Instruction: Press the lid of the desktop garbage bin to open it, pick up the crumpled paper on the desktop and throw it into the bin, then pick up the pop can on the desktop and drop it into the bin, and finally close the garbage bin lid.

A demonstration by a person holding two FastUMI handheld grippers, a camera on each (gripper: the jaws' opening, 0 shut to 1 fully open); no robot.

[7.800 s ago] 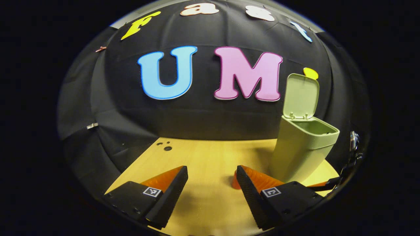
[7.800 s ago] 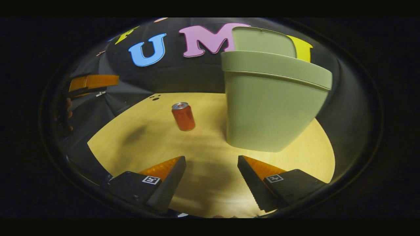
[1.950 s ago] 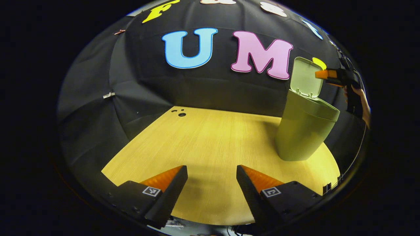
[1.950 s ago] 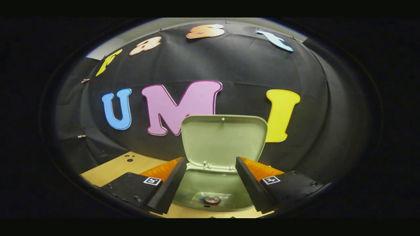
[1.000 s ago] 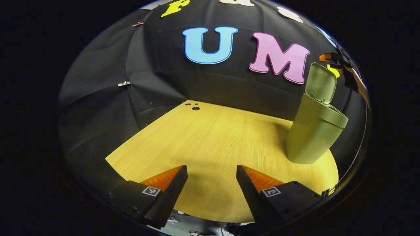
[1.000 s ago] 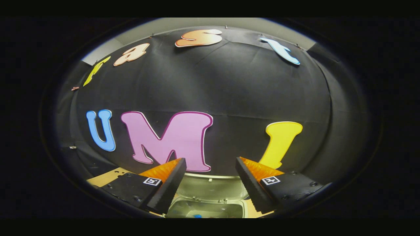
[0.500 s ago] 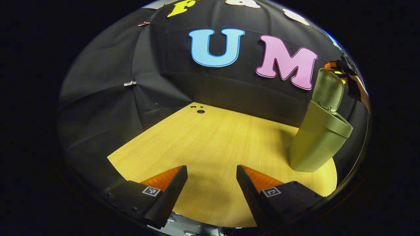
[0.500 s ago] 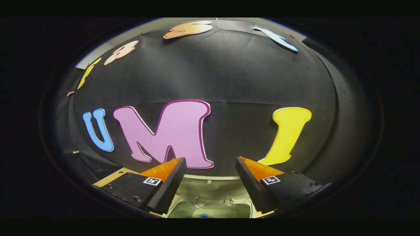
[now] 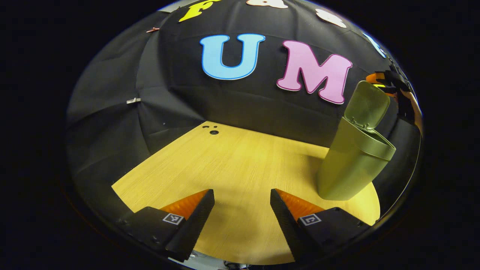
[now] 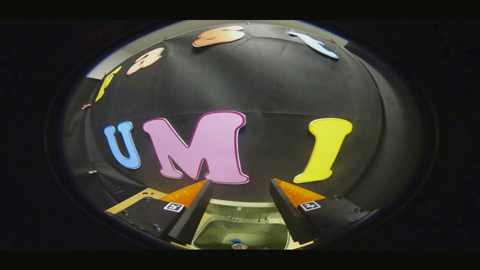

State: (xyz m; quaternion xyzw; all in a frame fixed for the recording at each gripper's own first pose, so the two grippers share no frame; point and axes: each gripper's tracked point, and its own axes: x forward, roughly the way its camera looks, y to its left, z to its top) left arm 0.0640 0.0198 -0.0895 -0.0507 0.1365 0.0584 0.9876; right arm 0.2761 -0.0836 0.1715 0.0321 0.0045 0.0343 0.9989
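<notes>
Lid stands raised at the back rim of bin | right gripper, jaws apart and empty, hovers above the opening, lid just ahead and below; can top shows inside | left gripper, jaws apart, hangs well away over table; right hand is likely the one to close.

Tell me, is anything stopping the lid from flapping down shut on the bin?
Nothing visible blocks it. The lid stands raised over the bin, and the can sits low inside, under the rim. The right tongs hover open above the opening, beside the lid.
</notes>
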